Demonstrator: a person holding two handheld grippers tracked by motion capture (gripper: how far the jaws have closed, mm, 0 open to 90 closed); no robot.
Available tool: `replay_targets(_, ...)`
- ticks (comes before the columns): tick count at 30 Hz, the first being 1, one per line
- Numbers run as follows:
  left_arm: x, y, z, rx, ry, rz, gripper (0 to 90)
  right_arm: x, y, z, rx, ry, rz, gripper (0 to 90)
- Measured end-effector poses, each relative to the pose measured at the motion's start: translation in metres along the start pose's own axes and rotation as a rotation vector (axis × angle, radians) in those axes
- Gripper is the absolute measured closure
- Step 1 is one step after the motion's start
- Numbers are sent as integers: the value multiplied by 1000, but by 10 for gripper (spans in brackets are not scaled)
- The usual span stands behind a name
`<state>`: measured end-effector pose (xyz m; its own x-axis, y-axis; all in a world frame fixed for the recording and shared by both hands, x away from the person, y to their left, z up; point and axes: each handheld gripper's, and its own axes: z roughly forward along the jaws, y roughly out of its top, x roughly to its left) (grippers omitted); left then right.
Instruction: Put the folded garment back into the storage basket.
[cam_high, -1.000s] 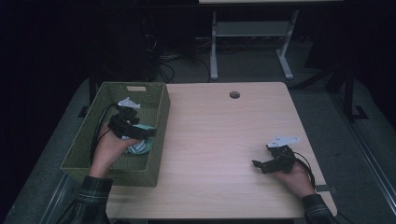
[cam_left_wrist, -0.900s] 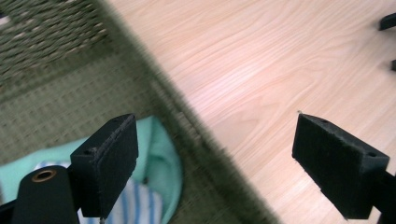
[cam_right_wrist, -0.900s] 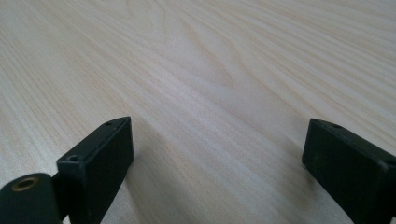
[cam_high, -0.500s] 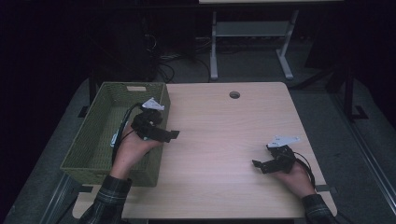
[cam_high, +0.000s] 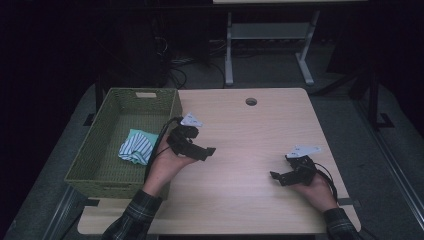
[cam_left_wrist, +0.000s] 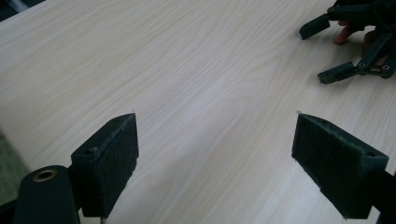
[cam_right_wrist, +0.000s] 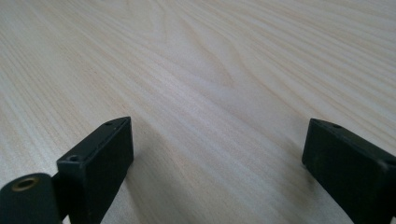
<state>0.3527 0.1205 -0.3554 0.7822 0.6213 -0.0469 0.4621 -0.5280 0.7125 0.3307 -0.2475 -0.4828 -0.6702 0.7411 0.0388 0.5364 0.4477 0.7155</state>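
Note:
A green wicker basket (cam_high: 92, 147) stands on the left side of the wooden table (cam_high: 250, 132). In it lies a crumpled teal and white striped cloth (cam_high: 136, 147). My left gripper (cam_high: 204, 150) hovers over the tabletop just right of the basket, pointing right. In the left gripper view its jaws (cam_left_wrist: 215, 154) stand wide open with bare wood between them. My right gripper (cam_high: 280, 168) rests low near the table's front right. It is open (cam_right_wrist: 215, 154) over bare wood and holds nothing. The right gripper (cam_left_wrist: 355, 46) also appears far off in the left gripper view.
A round cable hole (cam_high: 251, 101) sits near the table's far edge. Beyond the table stand a white metal frame (cam_high: 267, 42) and loose cables on the dark floor (cam_high: 190, 65). Wood stretches between the two grippers.
My left gripper has come up out of the basket and moved right over the table, leaving the striped cloth lying in the basket. The right gripper has stayed put.

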Motion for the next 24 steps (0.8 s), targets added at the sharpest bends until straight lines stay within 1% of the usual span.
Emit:
replay_targets(4,-8,-4,18,-1,-20,17,141,0,0,0,0,0,0,83)
replay_targets(6,-10,-7,26,13,-25,29,141,0,0,0,0,0,0,83)
replay_targets(7,-11,-9,30,11,-31,20,141,0,0,0,0,0,0,83)
replay_targets(11,-13,-16,45,16,-34,23,140,0,0,0,0,0,0,83)
replay_targets(12,-13,-18,48,17,-33,30,140,0,0,0,1,0,0,83)
replay_targets(13,-14,-20,51,16,-30,26,140,0,0,0,1,0,1,83)
replay_targets(15,-14,-23,56,20,-27,31,140,0,0,0,1,0,1,83)
replay_targets(16,-14,-25,59,17,-27,25,140,0,0,0,1,0,0,83)
replay_targets(19,-14,-30,67,26,-22,33,140,0,0,0,1,0,0,83)
replay_targets(21,-15,-34,73,37,-21,37,140,0,0,0,1,0,0,83)
replay_targets(24,-17,-39,83,64,-12,47,140,0,0,0,1,0,0,83)
